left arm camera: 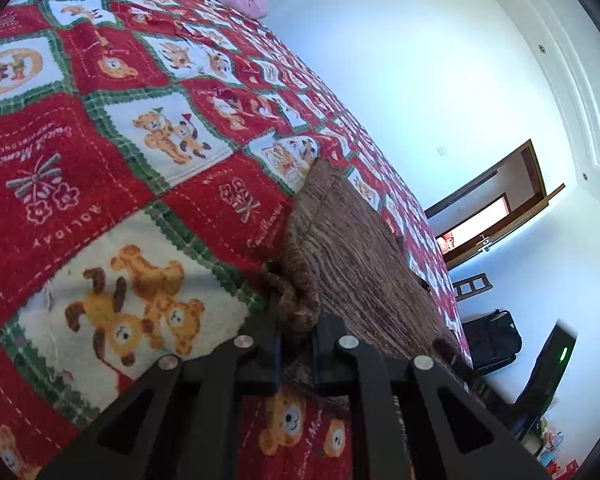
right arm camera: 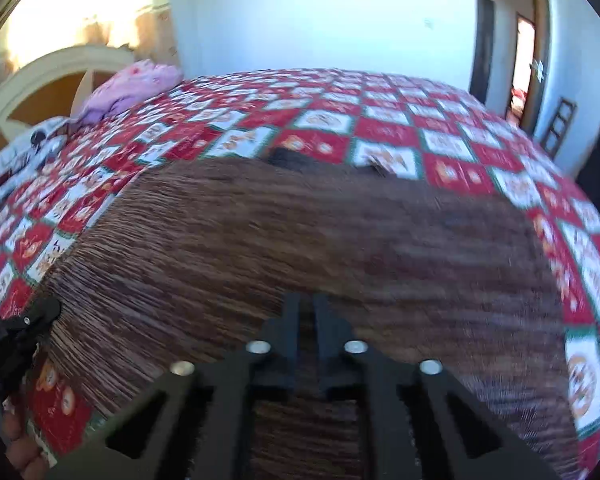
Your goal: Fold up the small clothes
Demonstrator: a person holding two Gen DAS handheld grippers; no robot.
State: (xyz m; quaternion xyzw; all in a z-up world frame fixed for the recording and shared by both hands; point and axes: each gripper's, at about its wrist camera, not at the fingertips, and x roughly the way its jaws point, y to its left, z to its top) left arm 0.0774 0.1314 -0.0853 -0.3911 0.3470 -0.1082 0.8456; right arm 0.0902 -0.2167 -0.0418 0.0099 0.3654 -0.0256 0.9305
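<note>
- Left gripper (left arm camera: 296,330) pinches a bunched corner of the brown striped knit garment (left arm camera: 356,236), spread on the red teddy-bear quilt (left arm camera: 100,128).
- Right gripper (right arm camera: 306,312) clamps the garment's near edge, jaws nearly together.
- Pink bedding (right arm camera: 132,88) lies by the headboard.

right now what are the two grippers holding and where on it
Both hold the brown striped garment: left hand-held gripper pinches a bunched corner, right hand-held gripper is shut on its near edge.

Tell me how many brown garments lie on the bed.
1: one brown striped garment on the red patterned bedspread. The left gripper pinches its bunched edge; the right gripper is over its middle. Others could be out of view.
</note>
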